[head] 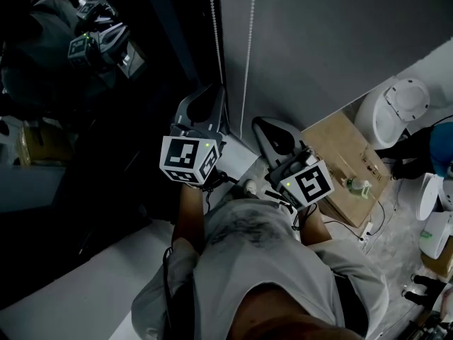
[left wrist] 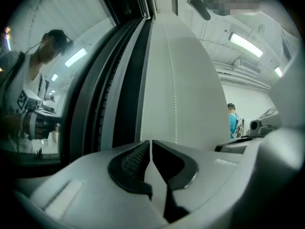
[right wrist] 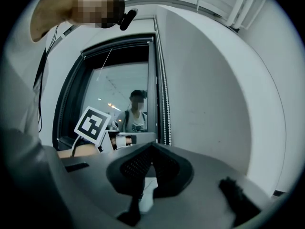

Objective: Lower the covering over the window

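Room: a plain grey wall (head: 340,41) runs down to a pale speckled floor (head: 396,225). To its left is a dark-framed window pane (head: 85,133) above a white sill (head: 85,282).
Floor clutter: a flat brown cardboard box (head: 340,154) lies by the wall with a small greenish bottle (head: 357,185) at its edge. A white round tub (head: 396,108) stands just beside the box.
Covering: the blind itself cannot be made out in any view. The pane that shows is bare and mirrors the person.
Chain: the white bead chain (head: 248,48) hangs in two runs along the seam between window frame and wall.
Left claw (left wrist: 151,144): it is held level at the chain's left run, with its tips spread by a thin slit. Whether the chain lies in that slit cannot be told.
Right claw (right wrist: 152,146): its tips are pressed together with nothing seen between them. It sits level over the sill, near the left claw and on its right.
Head view only: the floor, the box, the tub and the person's grey T-shirt (head: 262,261).
Left gripper view only: bright ceiling strip lights (left wrist: 245,44) and a distant figure in a blue top (left wrist: 232,120).
Right gripper view only: the left gripper's black-and-white marker cube (right wrist: 93,123), seen against the window.
Hard to see: in the head view the pane is nearly black, and the things at the right edge are cut off.
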